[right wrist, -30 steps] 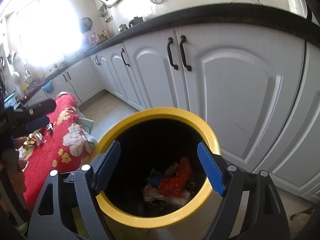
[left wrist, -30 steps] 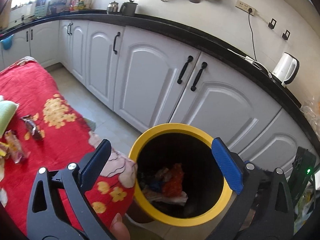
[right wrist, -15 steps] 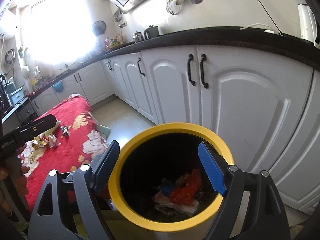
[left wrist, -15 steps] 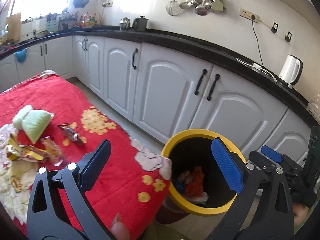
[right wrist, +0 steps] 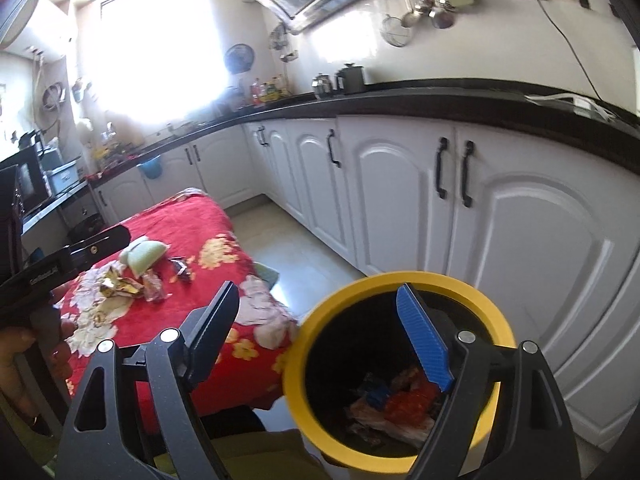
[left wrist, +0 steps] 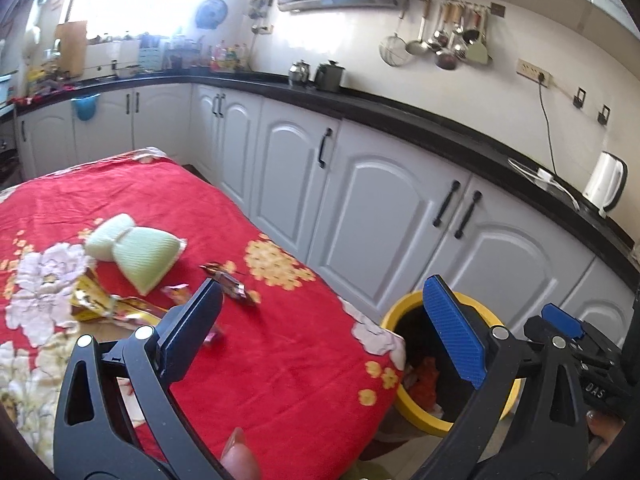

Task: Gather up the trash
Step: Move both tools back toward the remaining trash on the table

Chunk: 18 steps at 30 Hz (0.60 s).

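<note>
A black bin with a yellow rim [right wrist: 400,284] [left wrist: 396,316] stands on the floor beside the red-clothed table [left wrist: 280,360]; red and blue wrappers [right wrist: 404,400] lie inside it. On the cloth lie a pale green packet [left wrist: 140,252], a dark candy wrapper [left wrist: 230,280], gold foil wrappers [left wrist: 108,304] and a pink wrapper [left wrist: 178,292]. My left gripper [left wrist: 324,336] is open and empty above the table's near corner. Held above the bin's near side, my right gripper [right wrist: 320,340] is open with nothing in it. The same trash [right wrist: 136,280] shows on the table in the right wrist view.
White cabinets [left wrist: 372,200] under a black counter [left wrist: 440,136] run along the far side, close behind the bin. A white kettle [left wrist: 606,182] stands on the counter at right. Tiled floor [right wrist: 296,248] lies between table and cabinets.
My left gripper has swung left and up, away from the bin toward the table, bringing the wrappers into view. My right gripper has pulled back from the bin. Both stay open.
</note>
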Motion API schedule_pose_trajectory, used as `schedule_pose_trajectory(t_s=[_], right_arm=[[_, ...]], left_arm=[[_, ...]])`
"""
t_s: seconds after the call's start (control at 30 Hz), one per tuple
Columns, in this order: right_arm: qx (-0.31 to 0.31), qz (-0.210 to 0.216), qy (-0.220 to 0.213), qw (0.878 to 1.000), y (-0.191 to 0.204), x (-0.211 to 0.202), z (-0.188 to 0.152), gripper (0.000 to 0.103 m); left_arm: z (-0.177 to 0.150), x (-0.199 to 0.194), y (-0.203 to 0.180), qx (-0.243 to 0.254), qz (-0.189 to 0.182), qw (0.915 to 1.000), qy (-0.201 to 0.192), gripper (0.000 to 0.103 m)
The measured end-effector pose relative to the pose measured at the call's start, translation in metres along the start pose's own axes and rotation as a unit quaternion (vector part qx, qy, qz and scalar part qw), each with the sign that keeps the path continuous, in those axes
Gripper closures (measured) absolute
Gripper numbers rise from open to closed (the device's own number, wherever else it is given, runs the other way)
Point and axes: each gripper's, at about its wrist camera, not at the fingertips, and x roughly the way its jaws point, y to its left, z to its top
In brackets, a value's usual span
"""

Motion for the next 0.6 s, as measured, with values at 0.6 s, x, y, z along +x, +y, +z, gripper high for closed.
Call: schedule_pose_trajectory(t_s=[0.6], right_arm=[[-0.062,0.073,0.004,0.995,0.092,0.026,0.015,0.024]], left_arm=[[0.011,-0.028,0.068,-0.055,0.046,0.9967,-0.038,0.011]])
